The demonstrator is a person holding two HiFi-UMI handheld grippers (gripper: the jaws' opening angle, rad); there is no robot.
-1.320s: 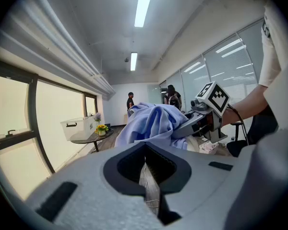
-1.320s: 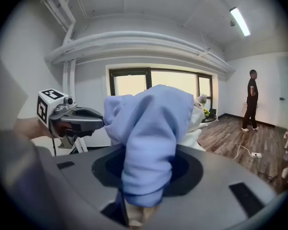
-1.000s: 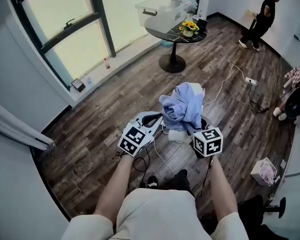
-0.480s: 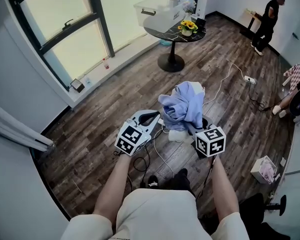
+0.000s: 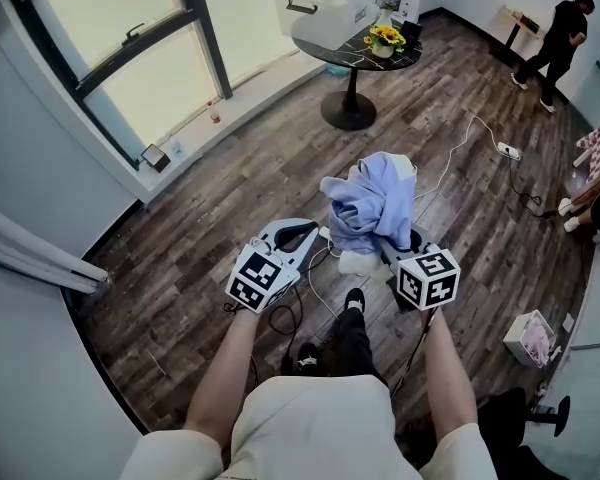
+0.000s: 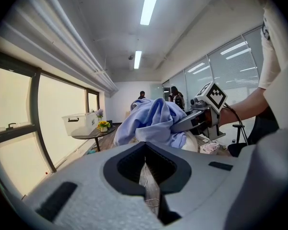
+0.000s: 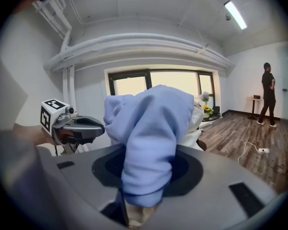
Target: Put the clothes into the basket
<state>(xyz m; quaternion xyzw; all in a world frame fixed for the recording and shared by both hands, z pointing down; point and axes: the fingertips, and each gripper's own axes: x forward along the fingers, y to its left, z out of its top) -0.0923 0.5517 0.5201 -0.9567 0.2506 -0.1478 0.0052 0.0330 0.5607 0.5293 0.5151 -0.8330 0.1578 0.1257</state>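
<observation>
Dark wood-plank flooring (image 5: 220,183) underlies the scene. Right gripper (image 5: 392,252): jaws clenched on a soft, crumpled bundle of pale blue clothes (image 5: 368,203), which billows above and ahead of its tips. Left gripper (image 5: 311,232): smooth grey jaws pressed together, empty, just beside the bundle. Boxy white basket (image 5: 325,10) sits on a round table (image 5: 358,60), well apart.
</observation>
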